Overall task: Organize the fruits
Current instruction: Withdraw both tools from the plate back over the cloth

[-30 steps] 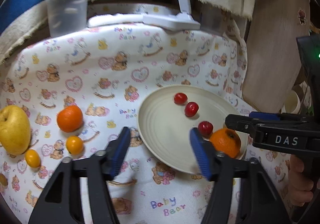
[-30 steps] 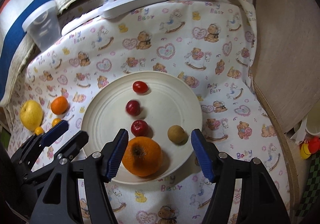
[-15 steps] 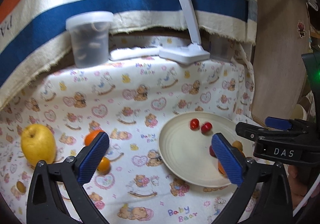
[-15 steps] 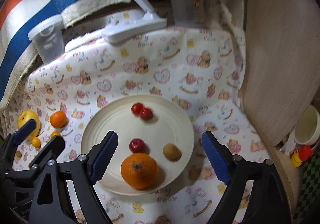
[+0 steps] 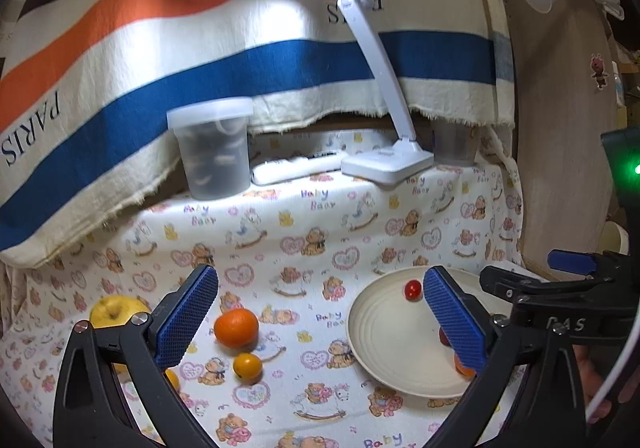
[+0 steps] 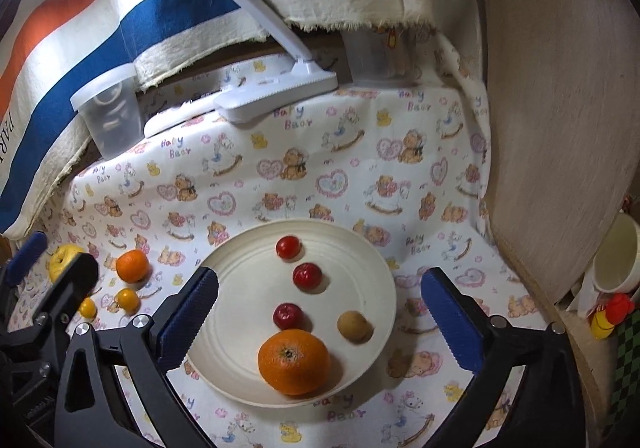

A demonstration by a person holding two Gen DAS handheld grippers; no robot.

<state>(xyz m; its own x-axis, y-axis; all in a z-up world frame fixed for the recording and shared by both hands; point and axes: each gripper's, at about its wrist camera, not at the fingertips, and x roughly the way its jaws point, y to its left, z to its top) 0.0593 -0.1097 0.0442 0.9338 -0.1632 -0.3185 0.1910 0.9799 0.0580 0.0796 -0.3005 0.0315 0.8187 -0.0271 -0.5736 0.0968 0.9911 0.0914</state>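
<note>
A cream plate point(image 6: 240, 280) holds a large orange point(image 6: 294, 362), three small red fruits point(image 6: 307, 276) and a small brown fruit point(image 6: 354, 326). The plate also shows in the left wrist view point(image 5: 376, 340). On the cloth to its left lie a yellow apple point(image 5: 110, 310), a tangerine point(image 5: 236, 328) and small kumquats point(image 5: 248, 366). My left gripper point(image 5: 320, 320) is open and empty, raised above the cloth between the loose fruit and the plate. My right gripper point(image 6: 320, 324) is open and empty above the plate.
A lidded plastic tub point(image 5: 212, 148), a white desk lamp point(image 5: 386, 164) and a clear cup point(image 5: 454, 148) stand at the back under a striped towel point(image 5: 240, 60). A wooden board point(image 6: 560, 108) rises at the right, with a cream cup point(image 6: 616, 256) beyond it.
Both grippers have opened wider and drawn back and up from the table. The views now tilt upward, showing more of the towel and lamp. The fruit has not moved.
</note>
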